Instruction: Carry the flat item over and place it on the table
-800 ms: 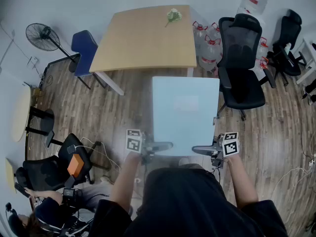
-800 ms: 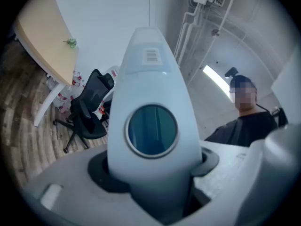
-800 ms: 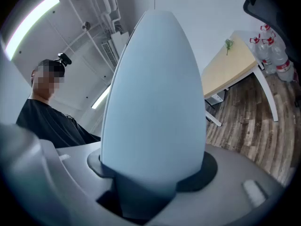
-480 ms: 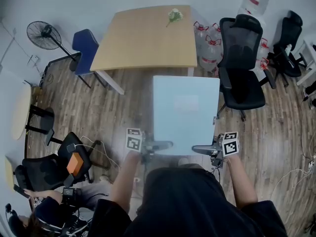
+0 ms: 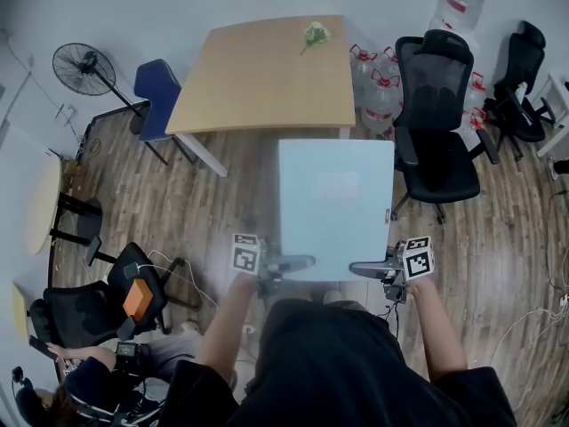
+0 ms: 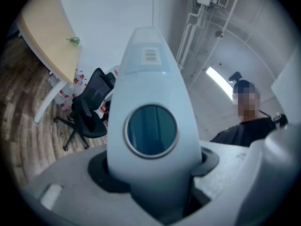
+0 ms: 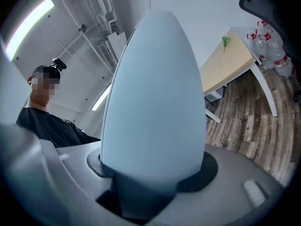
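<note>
I hold a flat pale blue panel (image 5: pixel 336 207) level in front of me over the wood floor, its far edge close to the wooden table (image 5: pixel 267 74). My left gripper (image 5: pixel 298 262) is shut on its near left edge and my right gripper (image 5: pixel 363 268) on its near right edge. In the left gripper view the panel (image 6: pixel 150 79) rises out of the jaws, showing a round dark window and a barcode label. From the right gripper view the panel (image 7: pixel 155 102) fills the middle, plain and pale. A small flower sprig (image 5: pixel 313 34) lies on the table's far side.
A black office chair (image 5: pixel 436 140) stands right of the panel, with water bottles (image 5: pixel 378 83) behind it. A blue chair (image 5: pixel 156 96) and a fan (image 5: pixel 80 65) are left of the table. Another person (image 5: pixel 98 372) sits at lower left among black chairs and cables.
The table and room have slid slightly down and right in the head view. The panel stays held in both grippers the same way.
</note>
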{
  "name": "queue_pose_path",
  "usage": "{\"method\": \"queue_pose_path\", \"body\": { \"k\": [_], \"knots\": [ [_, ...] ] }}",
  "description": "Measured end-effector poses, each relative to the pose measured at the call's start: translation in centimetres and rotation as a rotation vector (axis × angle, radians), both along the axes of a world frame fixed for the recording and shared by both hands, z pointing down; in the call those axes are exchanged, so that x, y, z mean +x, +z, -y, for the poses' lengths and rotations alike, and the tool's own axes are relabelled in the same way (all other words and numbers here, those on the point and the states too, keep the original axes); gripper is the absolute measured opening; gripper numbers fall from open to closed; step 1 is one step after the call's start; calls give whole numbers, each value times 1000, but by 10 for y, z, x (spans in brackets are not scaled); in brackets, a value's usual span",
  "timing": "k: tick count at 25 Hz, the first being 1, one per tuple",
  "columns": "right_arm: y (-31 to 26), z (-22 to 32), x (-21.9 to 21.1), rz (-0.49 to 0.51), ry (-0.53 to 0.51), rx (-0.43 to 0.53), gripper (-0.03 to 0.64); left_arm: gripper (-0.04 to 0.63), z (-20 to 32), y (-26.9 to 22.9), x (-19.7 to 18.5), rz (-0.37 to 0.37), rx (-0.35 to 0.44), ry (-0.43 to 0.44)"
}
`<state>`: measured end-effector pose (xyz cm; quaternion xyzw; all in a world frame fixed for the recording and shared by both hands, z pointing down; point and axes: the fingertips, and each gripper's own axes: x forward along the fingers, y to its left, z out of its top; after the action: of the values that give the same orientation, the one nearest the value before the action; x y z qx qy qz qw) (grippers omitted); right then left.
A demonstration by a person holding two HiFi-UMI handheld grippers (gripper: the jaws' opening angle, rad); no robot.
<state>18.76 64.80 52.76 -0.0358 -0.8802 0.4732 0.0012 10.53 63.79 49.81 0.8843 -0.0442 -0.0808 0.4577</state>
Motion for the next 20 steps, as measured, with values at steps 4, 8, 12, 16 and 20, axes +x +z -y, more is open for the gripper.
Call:
{"method": "queue_pose_path", "body": {
  "k": [4,8,12,16,20],
  "knots": [
    [2,6,1,-8,1,-5,308,324,4,3,1,5,-13,-10],
    [7,19,4,-10,13,9,311,322,18,6,3,15,1,-5],
    [14,45,4,-16,37,1,311,322,46,11,4,15,-4,15],
    [17,75,-8,-33,39,-7,314,322,75,18,-9,-2,-18,17],
    [20,123,-23,-55,53,-17,316,322,125,22,-25,-21,-33,17]
  ]
}}
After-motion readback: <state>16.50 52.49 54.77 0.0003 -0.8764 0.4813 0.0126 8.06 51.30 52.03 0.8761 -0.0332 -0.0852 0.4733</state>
